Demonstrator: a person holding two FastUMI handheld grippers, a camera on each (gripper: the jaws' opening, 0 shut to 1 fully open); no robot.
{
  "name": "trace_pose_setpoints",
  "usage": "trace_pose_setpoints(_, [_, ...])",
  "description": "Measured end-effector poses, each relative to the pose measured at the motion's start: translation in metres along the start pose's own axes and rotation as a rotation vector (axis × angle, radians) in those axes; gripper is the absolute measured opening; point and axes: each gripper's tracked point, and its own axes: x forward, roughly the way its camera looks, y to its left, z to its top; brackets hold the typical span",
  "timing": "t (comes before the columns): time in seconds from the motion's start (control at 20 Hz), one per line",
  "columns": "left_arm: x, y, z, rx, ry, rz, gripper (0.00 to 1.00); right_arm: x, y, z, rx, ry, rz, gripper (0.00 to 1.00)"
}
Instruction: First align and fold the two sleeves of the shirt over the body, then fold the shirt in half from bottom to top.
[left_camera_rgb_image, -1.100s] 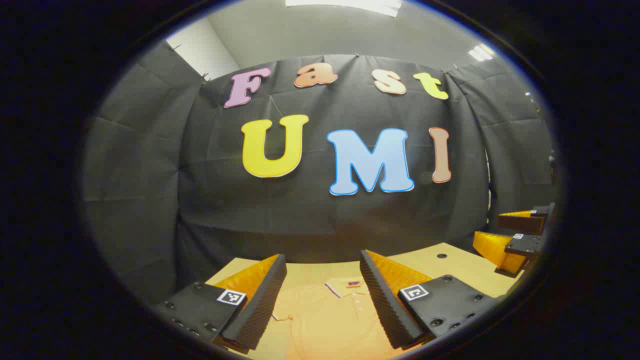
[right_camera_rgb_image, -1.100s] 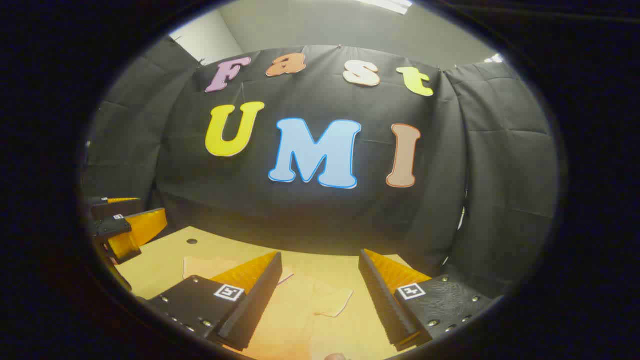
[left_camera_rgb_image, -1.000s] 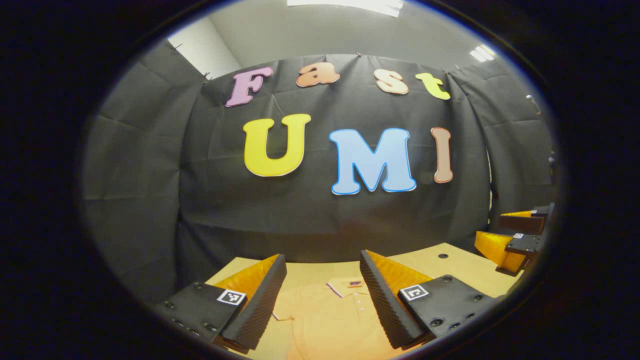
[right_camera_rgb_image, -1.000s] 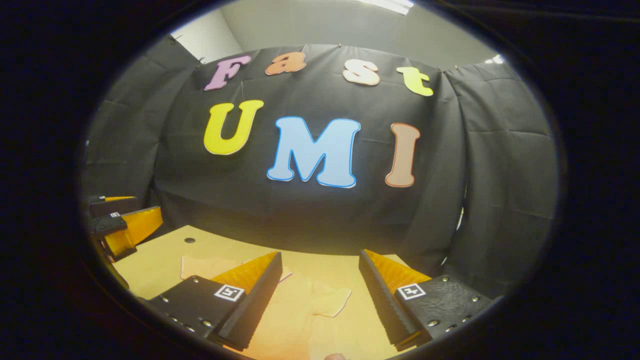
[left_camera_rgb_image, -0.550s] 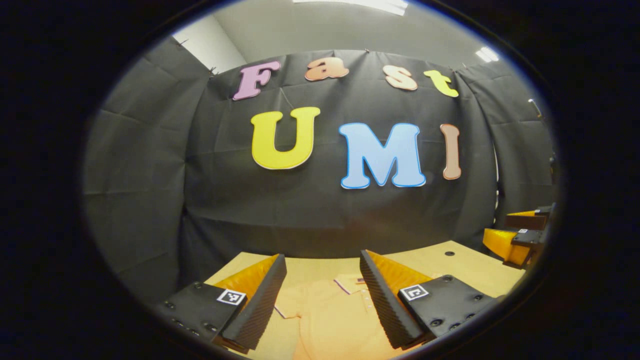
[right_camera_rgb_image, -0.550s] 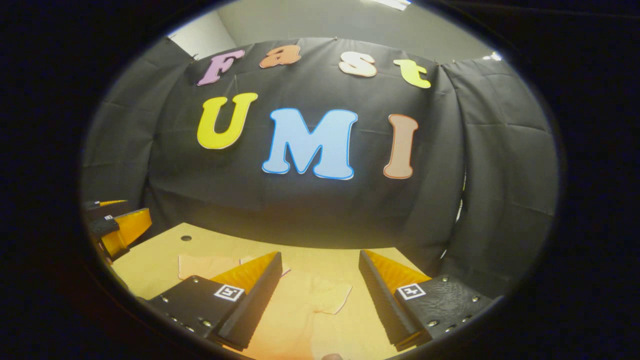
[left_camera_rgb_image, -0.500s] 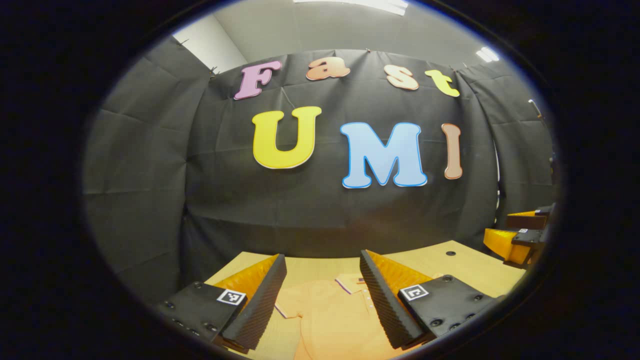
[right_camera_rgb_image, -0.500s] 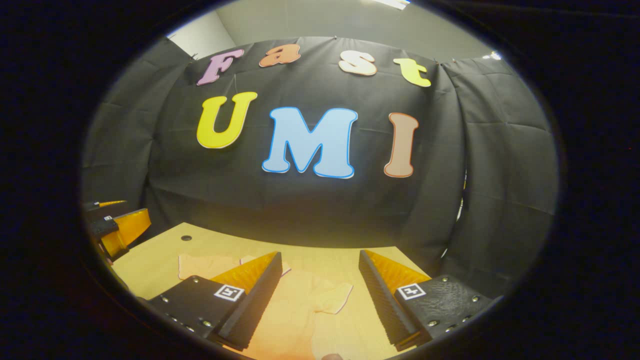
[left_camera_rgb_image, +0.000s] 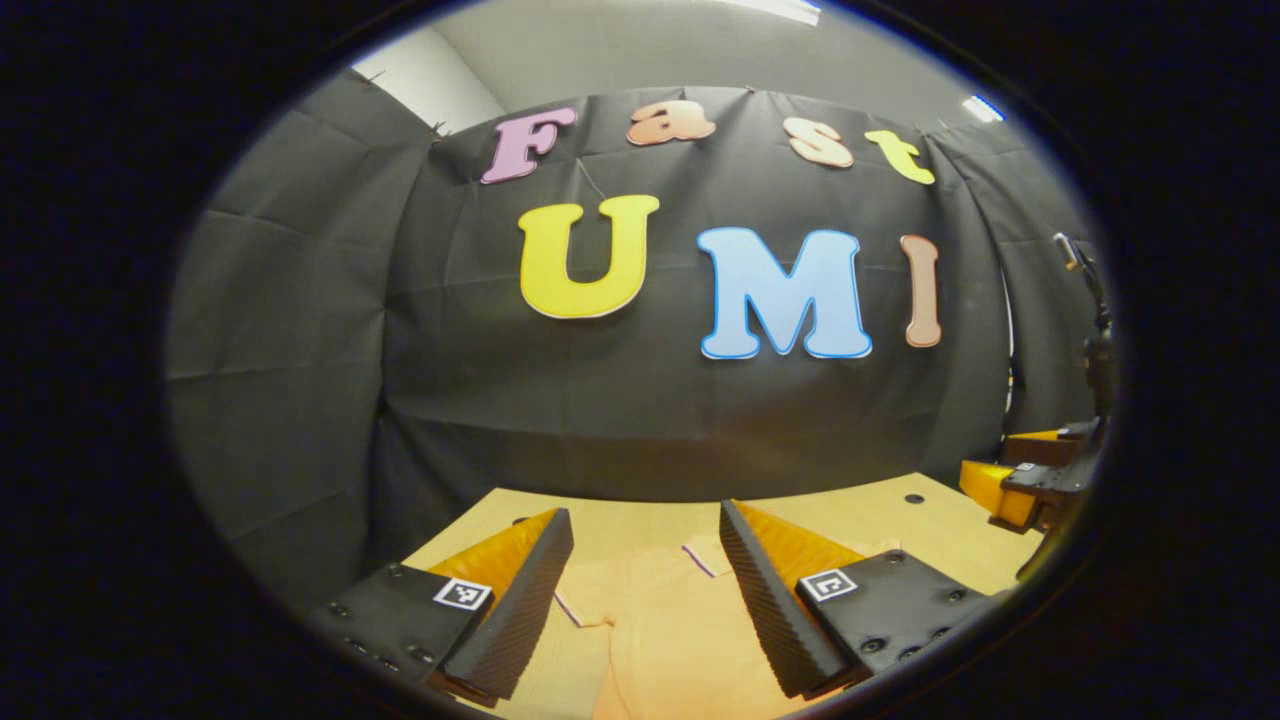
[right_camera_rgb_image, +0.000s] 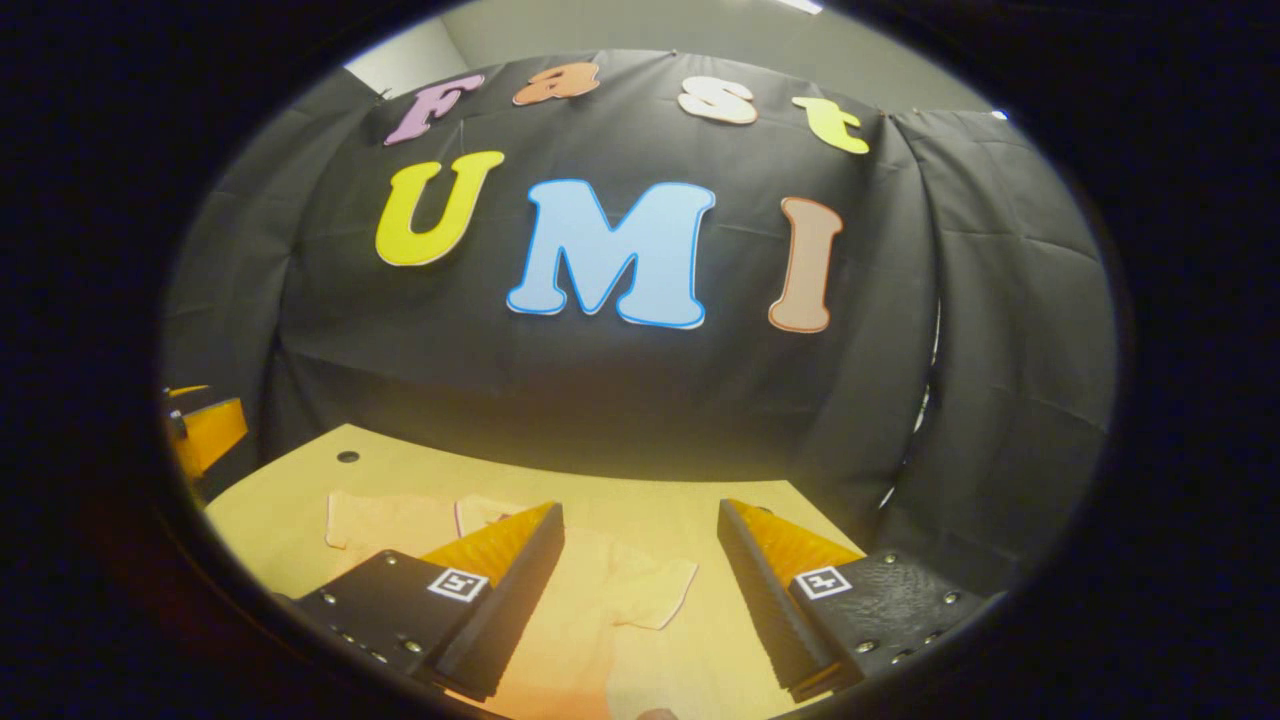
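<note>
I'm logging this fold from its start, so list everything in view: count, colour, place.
shirt: one, orange, with collar, lying flat on the table, both sleeves still spread out.
sleeve: one of two, orange, lying out to the side of the body in the right gripper view.
table: one, light wood, with a small dark hole near the far edge.
booth wall: black cloth, behind the table.
ceiling lamp: bright strip overhead.
left gripper: jaws open, above the shirt's collar end, not touching it.
right gripper: jaws open, above the sleeve, holding nothing.
</note>
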Motion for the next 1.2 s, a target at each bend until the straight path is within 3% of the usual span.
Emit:
trace_pose_setpoints(0.05, [0.0, 0.001, 0.0, 0.004, 0.002, 0.005, 0.96, 0.007, -0.001, -0.004, 0.001, 0.01, 0.002, 0.96])
trace_pose_setpoints(0.1, [0.0, 0.002, 0.001, 0.01, 0.002, 0.01, 1.0, 0.015, -0.003, -0.007, 0.001, 0.02, 0.003, 0.96])
trace_pose_setpoints(0.15, [0.0, 0.002, 0.001, 0.015, 0.001, 0.015, 0.96, 0.024, -0.005, -0.011, 0.0, 0.03, 0.002, 0.96])
trace_pose_setpoints(0.5, [-0.017, 0.011, -0.001, 0.015, 0.022, 0.08, 1.0, 0.084, -0.02, -0.057, -0.019, 0.137, -0.004, 0.96])
trace_pose_setpoints(0.6, [-0.024, 0.013, -0.004, 0.008, 0.032, 0.099, 0.96, 0.098, -0.024, -0.07, -0.009, 0.172, -0.002, 0.96])
trace_pose_setpoints(0.7, [-0.029, 0.012, -0.007, 0.004, 0.04, 0.106, 1.0, 0.112, -0.028, -0.086, 0.001, 0.21, 0.0, 0.96])
trace_pose_setpoints(1.1, [-0.036, 0.018, -0.008, 0.017, 0.06, 0.146, 1.0, 0.156, -0.044, -0.152, 0.047, 0.383, -0.02, 0.96])
trace_pose_setpoints(1.15, [-0.036, 0.019, -0.009, 0.019, 0.063, 0.148, 0.96, 0.161, -0.046, -0.162, 0.057, 0.402, -0.024, 0.96])
trace_pose_setpoints(1.2, [-0.037, 0.019, -0.01, 0.023, 0.068, 0.151, 1.0, 0.165, -0.047, -0.17, 0.068, 0.428, -0.027, 0.96])
